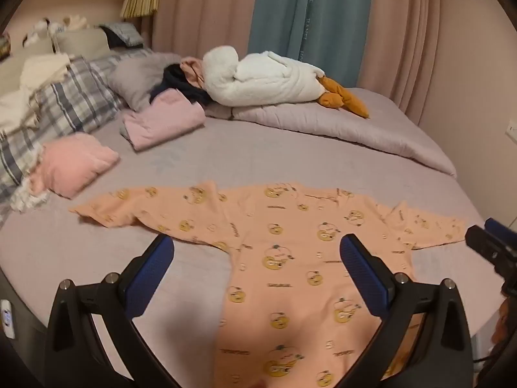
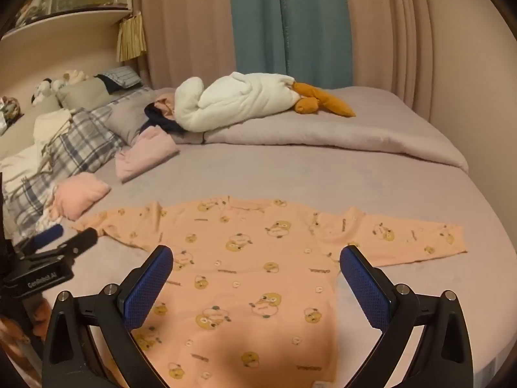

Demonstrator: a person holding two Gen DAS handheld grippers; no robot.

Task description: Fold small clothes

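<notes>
one wide bed (image 1: 290,168) carries an orange printed baby garment (image 1: 290,258) spread flat near its front edge, sleeves out to both sides; above it hover the left claw (image 1: 257,258) and right claw (image 2: 257,268), both released, holding nothing.

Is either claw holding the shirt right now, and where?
Nothing is held. The left claw and right claw are both open above the shirt, which lies flat on the bed.

Left gripper (image 1: 257,250), right gripper (image 2: 256,260): black frames, blue textured pads, silver screws; possibly "GenRobot.AI" marking.
</notes>
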